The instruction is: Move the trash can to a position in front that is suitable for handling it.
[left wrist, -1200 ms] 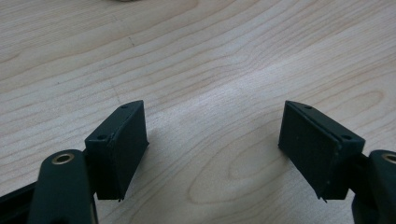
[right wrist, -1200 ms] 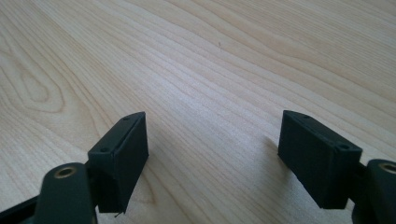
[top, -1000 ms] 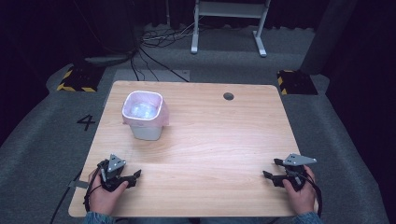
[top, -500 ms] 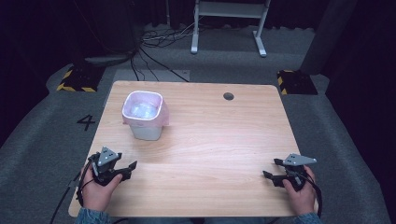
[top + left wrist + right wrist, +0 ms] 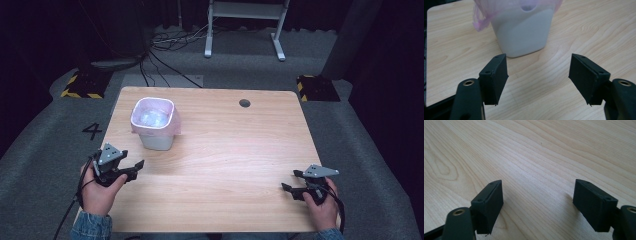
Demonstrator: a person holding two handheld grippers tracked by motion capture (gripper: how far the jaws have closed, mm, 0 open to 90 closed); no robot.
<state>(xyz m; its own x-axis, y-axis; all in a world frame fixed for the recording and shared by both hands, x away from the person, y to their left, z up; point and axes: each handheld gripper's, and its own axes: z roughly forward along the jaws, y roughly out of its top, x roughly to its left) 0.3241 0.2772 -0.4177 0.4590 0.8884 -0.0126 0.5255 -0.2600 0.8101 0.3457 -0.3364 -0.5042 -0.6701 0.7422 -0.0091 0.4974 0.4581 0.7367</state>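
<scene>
We see a small white bin with a thin pink liner standing near the surface's far left corner. It looks light, stiff plastic, likely to tip; the liner is soft. We would grip its rim. The left gripper and right gripper have their jaws wide apart, holding nothing.

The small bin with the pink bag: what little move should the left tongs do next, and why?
Probably ease the left tongs forward toward the bin. Their jaws stand wide open, the bin stands upright just ahead, and bare table lies between them.
</scene>
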